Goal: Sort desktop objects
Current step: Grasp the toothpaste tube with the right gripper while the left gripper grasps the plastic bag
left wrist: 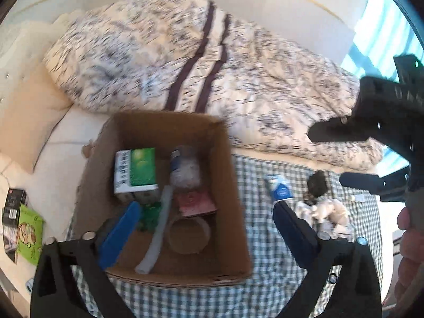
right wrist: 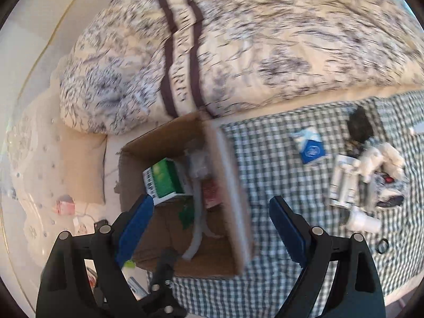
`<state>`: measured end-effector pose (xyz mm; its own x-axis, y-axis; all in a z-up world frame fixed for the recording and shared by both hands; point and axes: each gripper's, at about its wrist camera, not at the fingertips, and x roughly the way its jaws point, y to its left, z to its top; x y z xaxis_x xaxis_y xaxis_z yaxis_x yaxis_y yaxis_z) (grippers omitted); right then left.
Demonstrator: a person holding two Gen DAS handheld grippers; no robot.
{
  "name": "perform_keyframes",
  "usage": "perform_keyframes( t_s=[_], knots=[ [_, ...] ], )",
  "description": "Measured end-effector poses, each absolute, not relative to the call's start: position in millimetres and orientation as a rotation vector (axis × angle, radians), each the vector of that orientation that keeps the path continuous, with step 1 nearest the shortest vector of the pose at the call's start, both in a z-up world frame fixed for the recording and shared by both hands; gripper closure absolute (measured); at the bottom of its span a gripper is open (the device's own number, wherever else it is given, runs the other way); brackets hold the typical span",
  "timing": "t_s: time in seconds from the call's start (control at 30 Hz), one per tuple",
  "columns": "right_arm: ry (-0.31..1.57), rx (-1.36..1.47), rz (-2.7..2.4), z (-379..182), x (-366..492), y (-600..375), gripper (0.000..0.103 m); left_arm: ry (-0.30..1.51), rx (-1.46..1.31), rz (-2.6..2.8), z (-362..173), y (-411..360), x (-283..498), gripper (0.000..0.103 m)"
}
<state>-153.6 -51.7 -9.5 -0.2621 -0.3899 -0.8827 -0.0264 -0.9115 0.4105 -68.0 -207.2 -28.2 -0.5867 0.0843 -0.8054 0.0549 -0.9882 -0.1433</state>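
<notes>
Bedroom setting: checked cloth (left wrist: 265,286) spread over a bed, with a rumpled patterned duvet (left wrist: 185,61) pushed back behind the work area, presumably to free a flat sorting surface.

Cardboard box (left wrist: 233,185) placed open-topped at the cloth's left edge, serving as the collection bin. Already inside: green-and-white carton (left wrist: 137,172), clear plastic bottle (left wrist: 185,169), grey tube (left wrist: 159,233), reddish packet (left wrist: 196,201), tape roll (left wrist: 189,235).

Still unsorted, on the cloth well to the right of the box: blue-and-white packet (right wrist: 310,145), dark lump (right wrist: 360,126), white plastic holder (right wrist: 344,182), pale plush item (right wrist: 381,159), small white bottle (right wrist: 364,221), black ring (right wrist: 382,246). Grouped loosely, within reach of either tool.

Left gripper (left wrist: 209,228): fingers spread wide, holding nothing, poised over the box's right wall. Right gripper (right wrist: 212,228): fingers likewise spread and empty, straddling the same wall, so neither carries a load.

Judged stage: between picks. Next grasp likely on the right-hand pile; blur limits finer identification.
</notes>
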Motion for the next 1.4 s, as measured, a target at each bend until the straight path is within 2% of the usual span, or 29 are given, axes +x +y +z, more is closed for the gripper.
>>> perform_keyframes(
  t_s=[0.3,0.5,0.73,0.93,1.1,1.2,1.4],
  knots=[
    [-0.718,1.781,-2.427,-11,-136,119,0.014,-0.131,-1.487,2.674,-45,-99,-56,0.0],
    [-0.834,1.887,-2.509,-39,-128,250,0.014,-0.112,-1.581,2.567,-82,-10,-49,0.0],
    [-0.869,1.986,-2.524,-78,-143,355,0.014,-0.063,-1.614,2.506,-124,85,-60,0.0],
    [-0.867,2.054,-2.5,-123,-180,400,0.014,0.024,-1.652,2.422,-167,137,-78,0.0],
    [-1.048,2.095,-2.462,-164,-212,419,0.014,0.011,-1.666,2.352,-192,159,-94,0.0],
    [-1.146,2.129,-2.45,-188,-229,423,0.014,0.064,-1.676,2.345,-208,171,-102,0.0],
    [-1.323,2.217,-2.391,-230,-252,422,0.014,0.001,-1.753,2.323,-240,178,-122,0.0]
  ],
)
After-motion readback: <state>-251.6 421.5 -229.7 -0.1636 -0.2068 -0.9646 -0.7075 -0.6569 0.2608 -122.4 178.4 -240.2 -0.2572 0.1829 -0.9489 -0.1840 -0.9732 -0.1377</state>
